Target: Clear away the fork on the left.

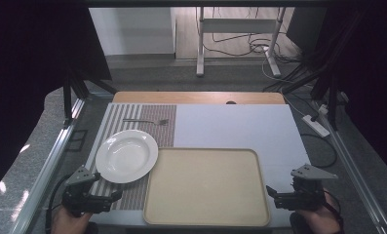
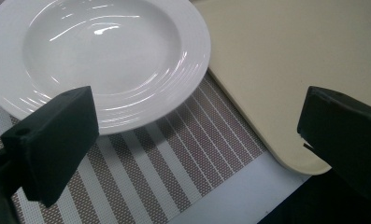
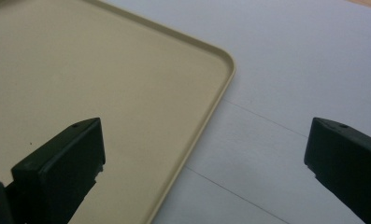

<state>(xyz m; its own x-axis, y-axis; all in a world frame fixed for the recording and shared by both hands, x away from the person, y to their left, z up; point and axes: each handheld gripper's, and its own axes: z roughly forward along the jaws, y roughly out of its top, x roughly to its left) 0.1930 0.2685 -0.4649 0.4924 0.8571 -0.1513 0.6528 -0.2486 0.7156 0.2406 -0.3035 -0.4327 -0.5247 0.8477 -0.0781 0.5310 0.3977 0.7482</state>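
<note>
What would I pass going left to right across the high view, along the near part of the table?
Left tool → plate → tray → right tool.

1. White plate [image 1: 126, 156]: round, deep-welled, upright, empty; on striped placemat [image 1: 147, 124], its right rim overlapping the tray's left edge.
2. Beige tray [image 1: 206, 186]: rectangular, rounded corners, flat, empty; near desk centre-front.
3. Fork [image 1: 146, 121]: metal, lying flat on placemat beyond plate.
</note>
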